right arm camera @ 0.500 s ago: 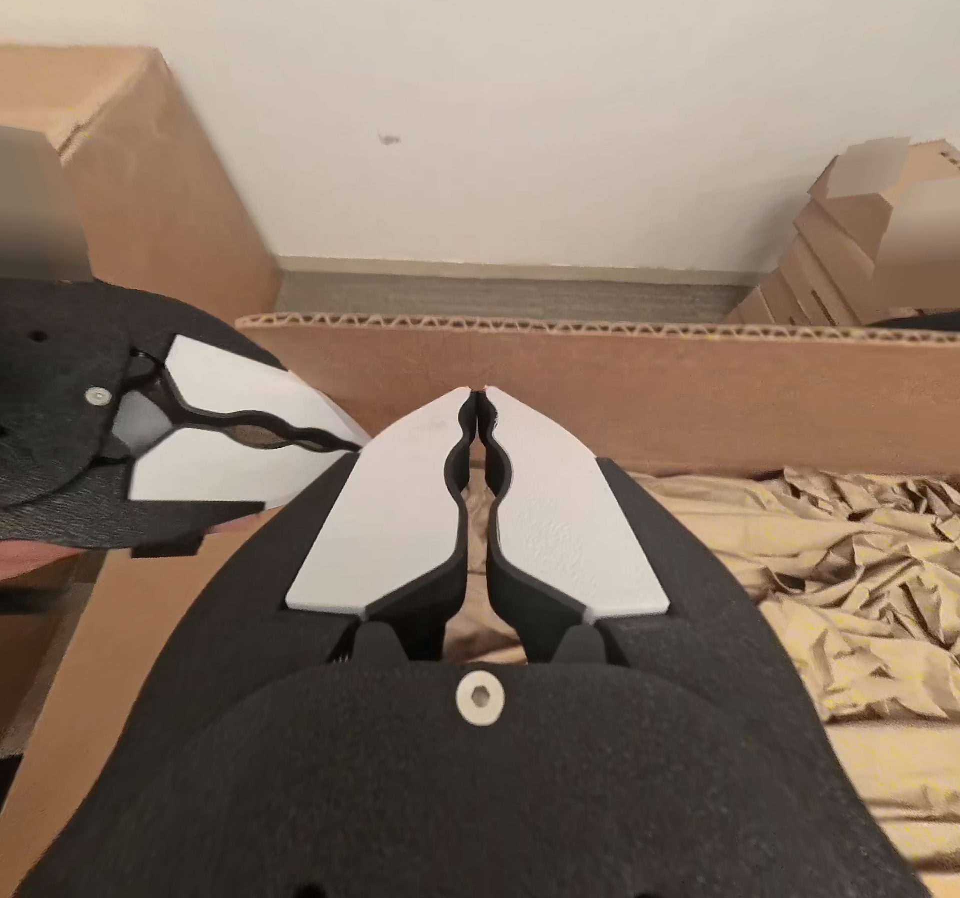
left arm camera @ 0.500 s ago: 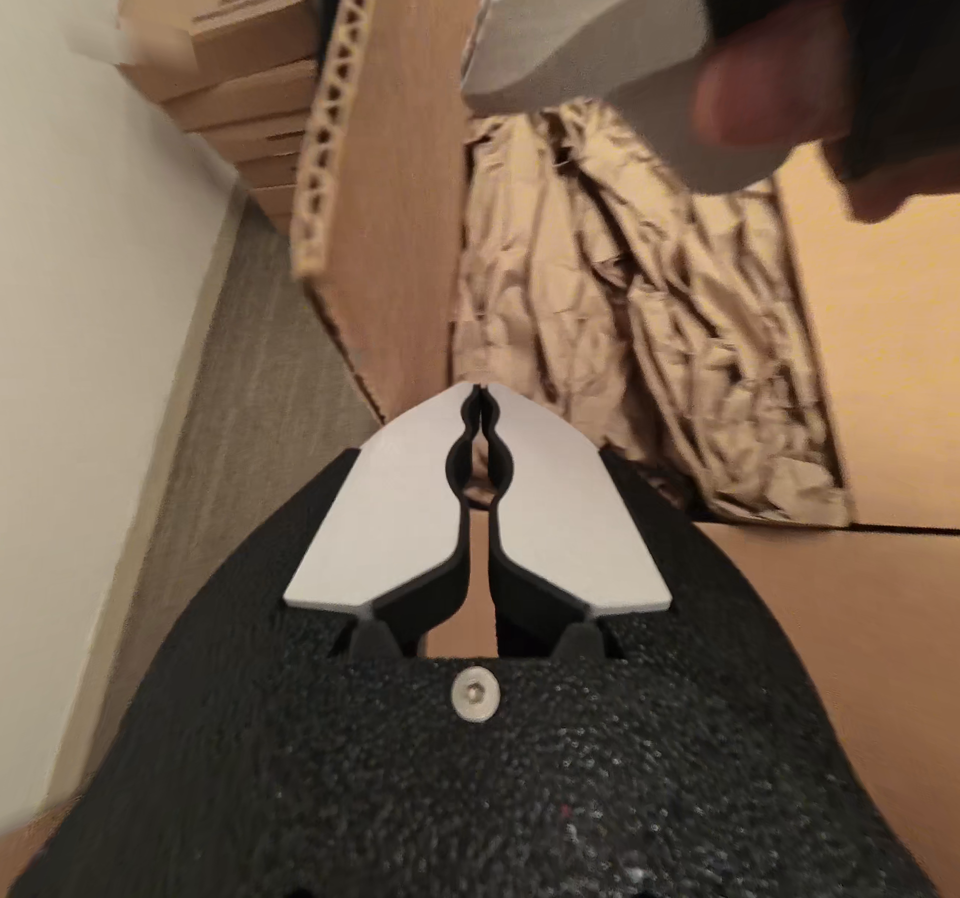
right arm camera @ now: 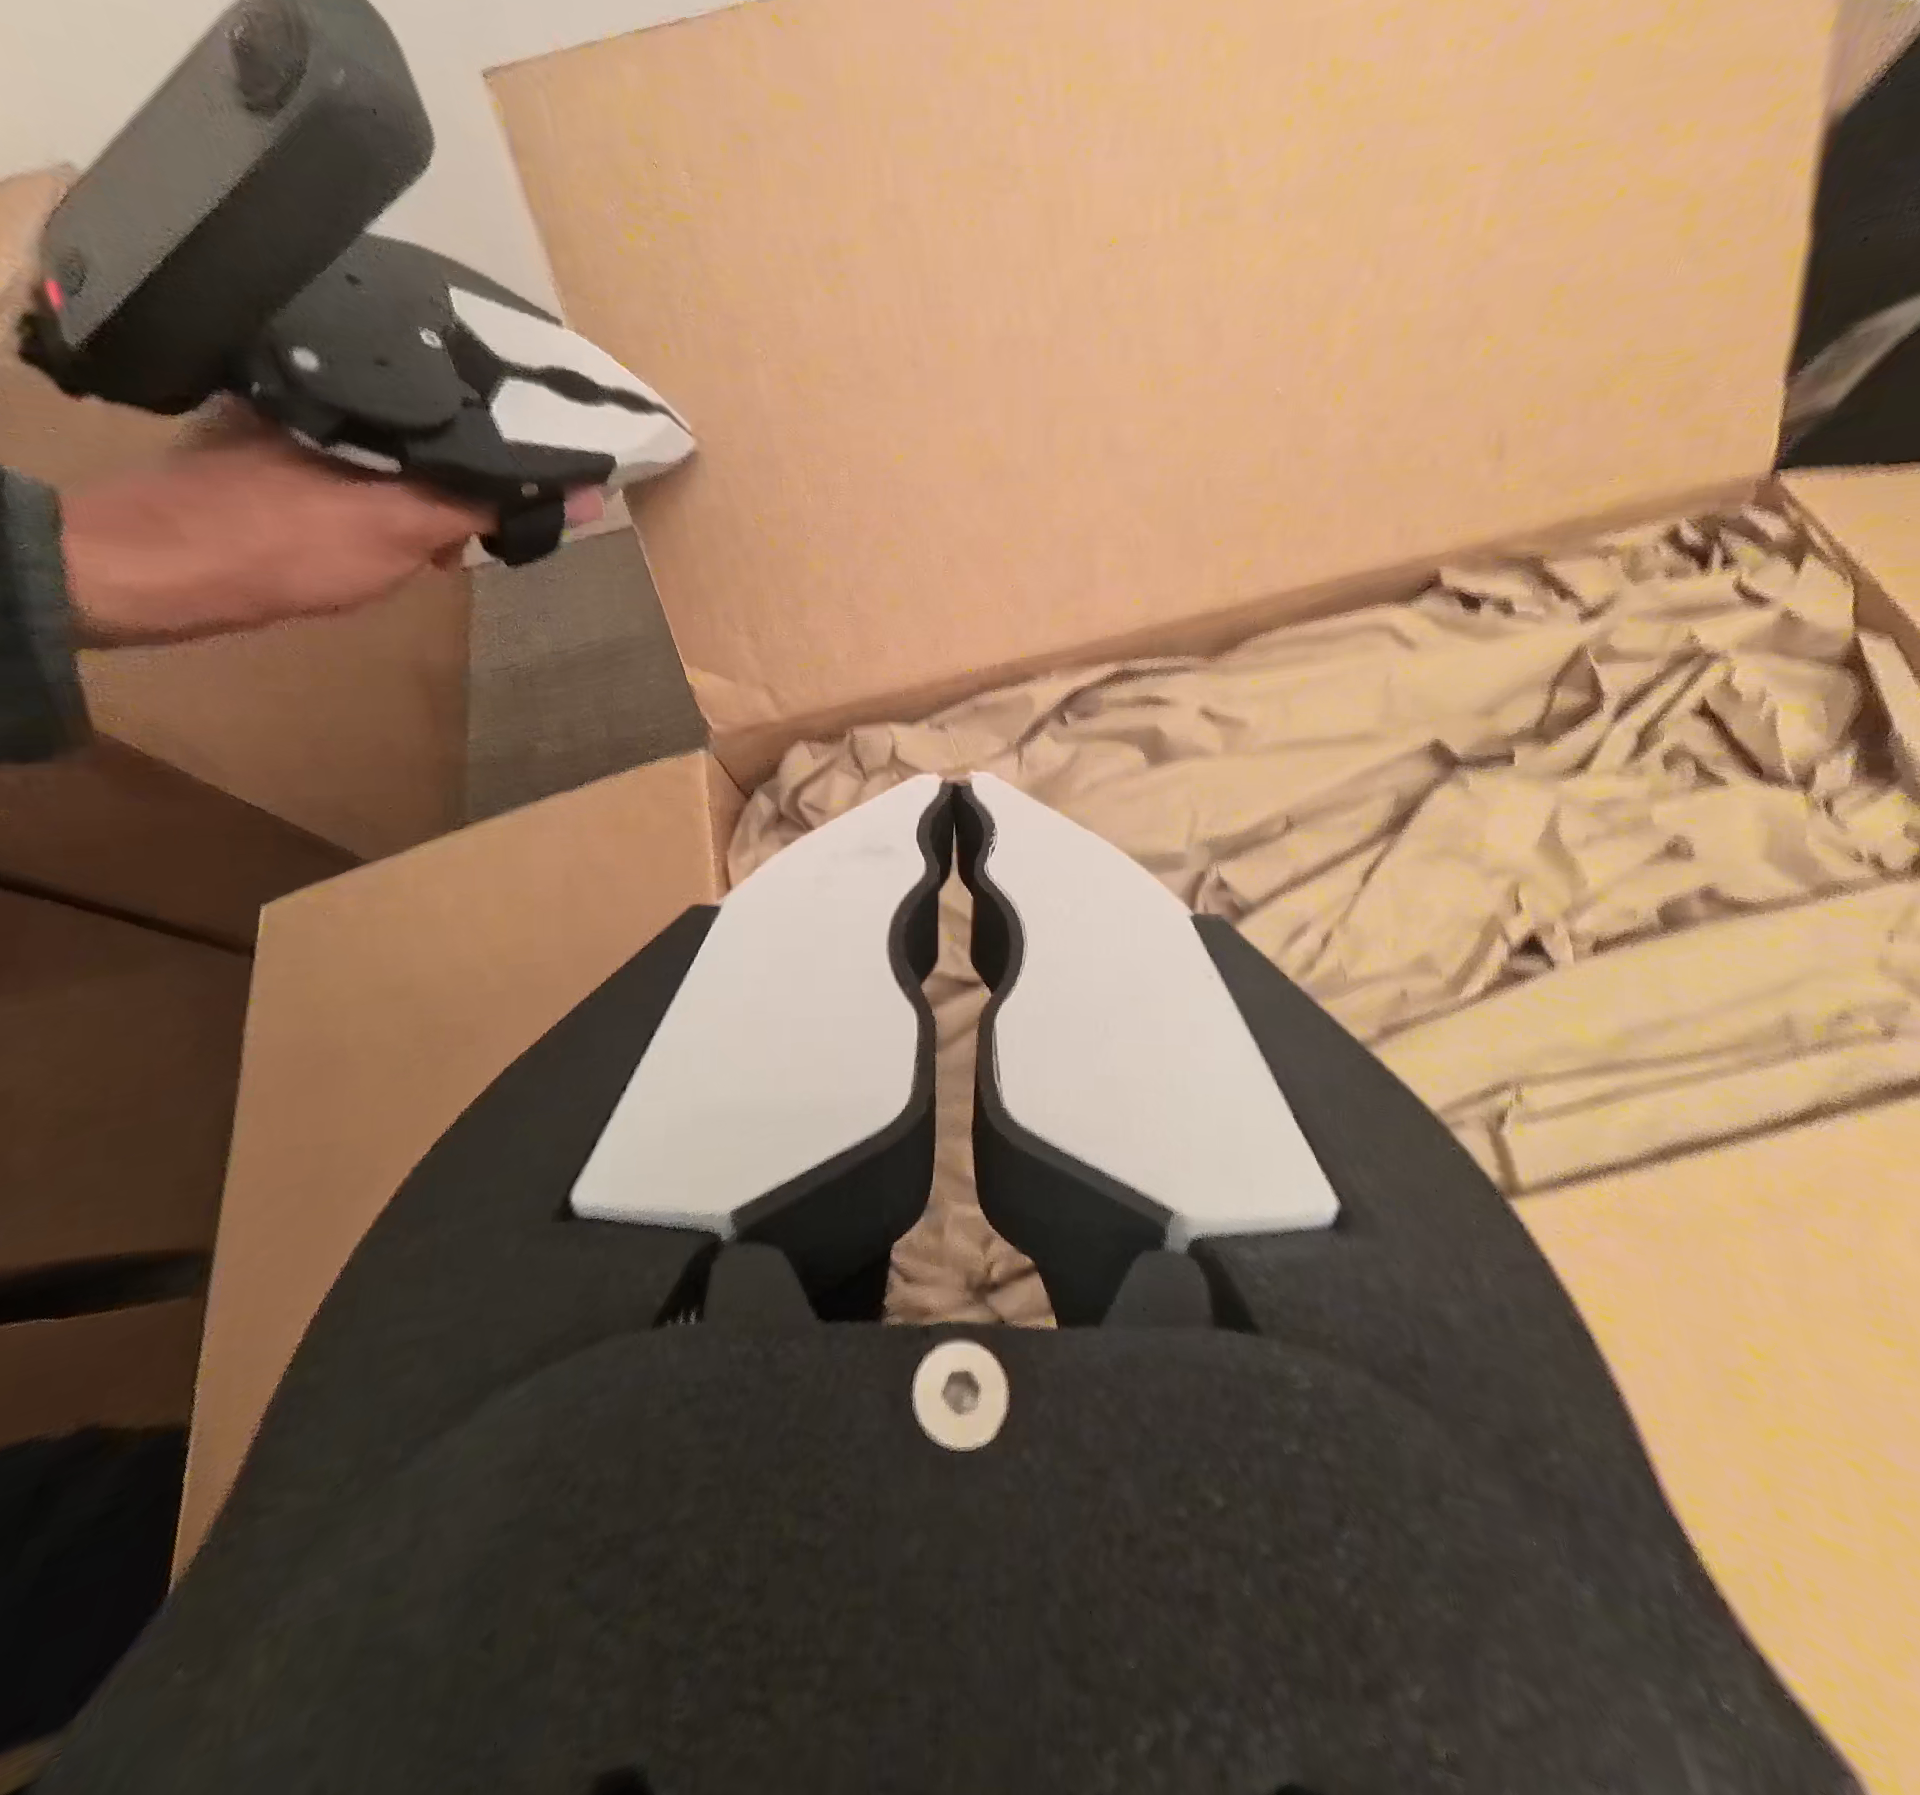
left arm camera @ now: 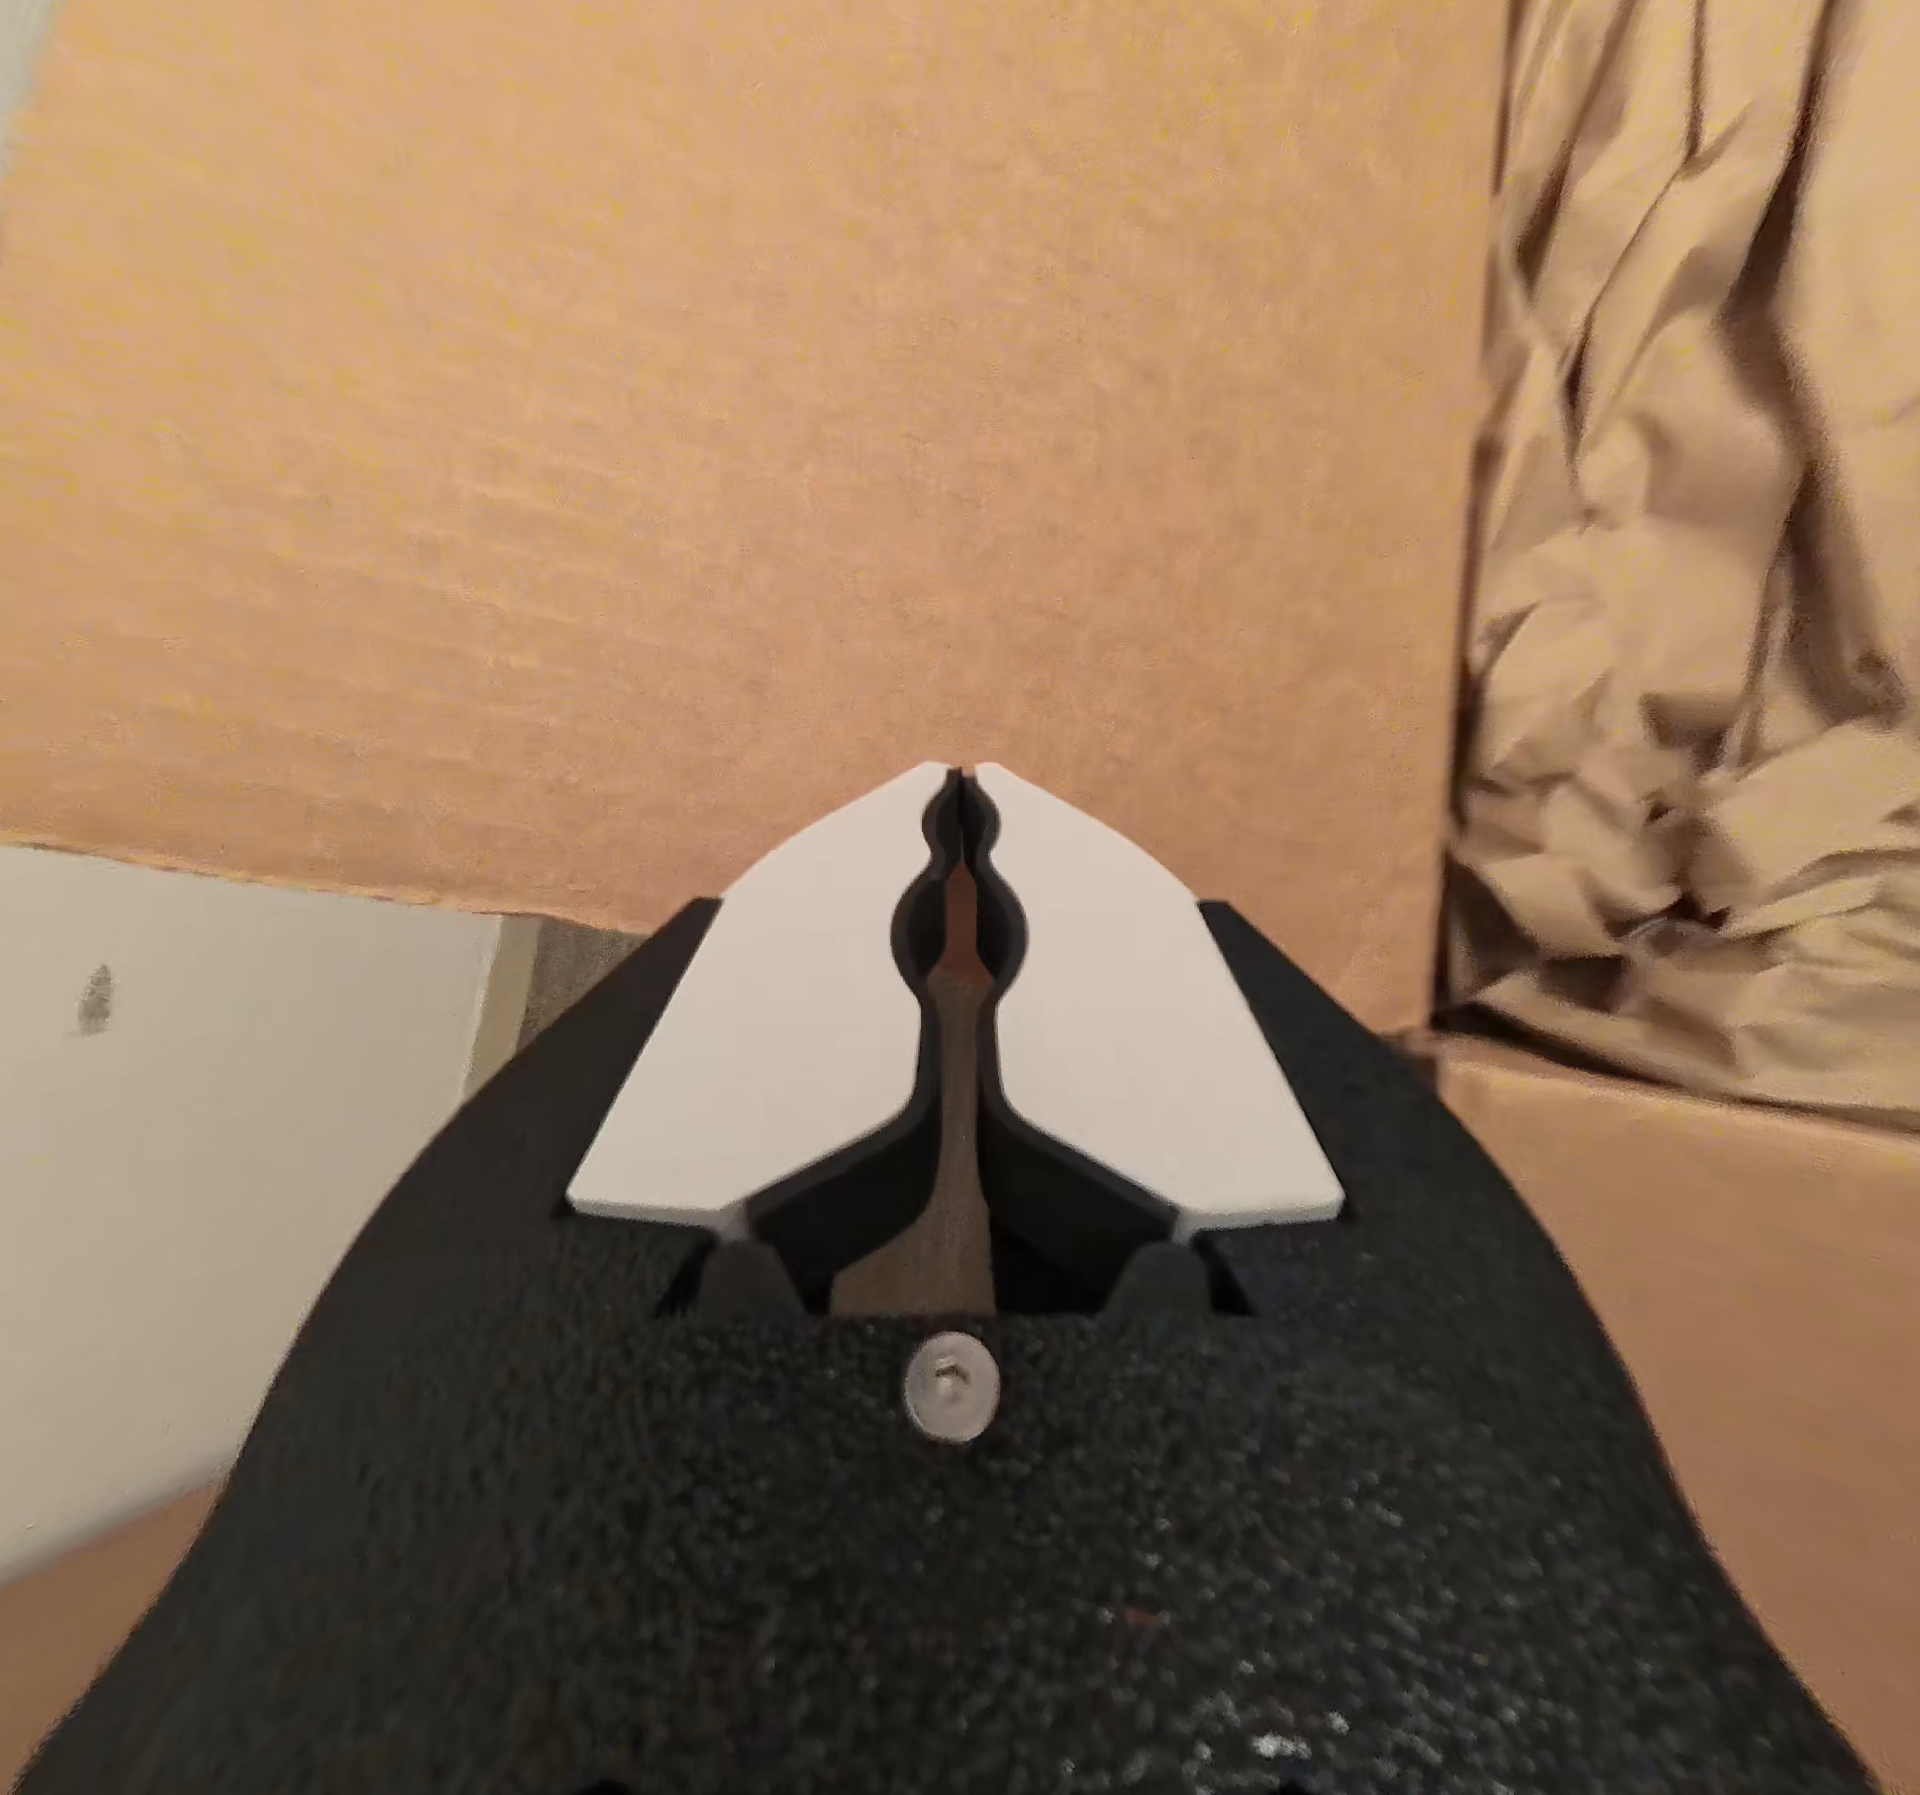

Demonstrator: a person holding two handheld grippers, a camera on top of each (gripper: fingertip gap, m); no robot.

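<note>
The open box is filled by crumpled paper; room is left above it. Its far side is blocked by the raised flap, just beside the left tongs.

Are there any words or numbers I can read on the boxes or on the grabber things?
None. The upright brown cardboard flap is plain, and so is the crumpled brown packing paper. The shut left gripper and the shut right gripper, both white-fingered and black-bodied, bear no writing, only a silver screw.
</note>
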